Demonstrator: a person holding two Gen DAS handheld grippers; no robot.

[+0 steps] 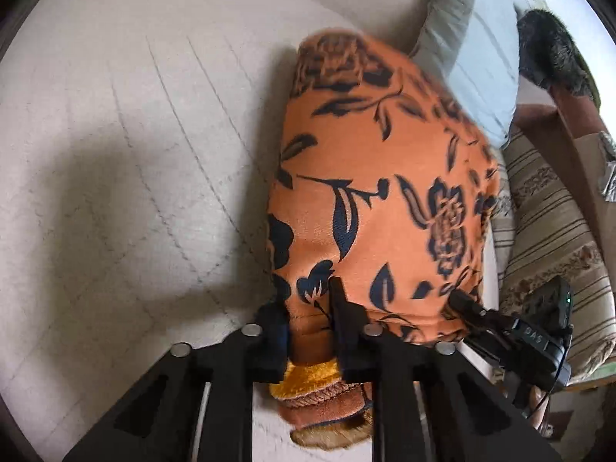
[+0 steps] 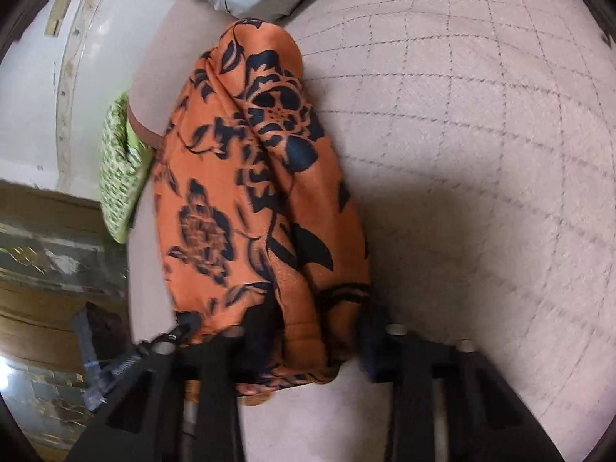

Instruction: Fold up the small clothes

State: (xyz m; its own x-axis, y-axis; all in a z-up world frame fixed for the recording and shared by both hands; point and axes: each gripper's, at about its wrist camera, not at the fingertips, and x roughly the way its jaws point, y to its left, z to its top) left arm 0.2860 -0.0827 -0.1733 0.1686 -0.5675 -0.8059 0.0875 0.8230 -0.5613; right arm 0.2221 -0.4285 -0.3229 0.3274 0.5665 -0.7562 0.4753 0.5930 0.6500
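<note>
An orange garment with a dark blue flower print (image 1: 381, 192) hangs lifted over a quilted beige bed cover (image 1: 134, 134). My left gripper (image 1: 308, 319) is shut on its top edge; a yellow fuzzy lining shows between the fingers. In the left wrist view the right gripper (image 1: 467, 308) grips the same edge further right. In the right wrist view the garment (image 2: 261, 200) hangs in folds from my right gripper (image 2: 312, 335), which is shut on its edge. The other gripper's tip (image 2: 184, 327) shows at the left.
A grey pillow (image 1: 462, 38) lies at the head of the bed. A striped cushion (image 1: 546, 223) and a dark furry thing (image 1: 550, 50) are on the right. A green patterned cloth (image 2: 119, 177) lies by the bed edge, with wall (image 2: 34, 96) and floor beyond.
</note>
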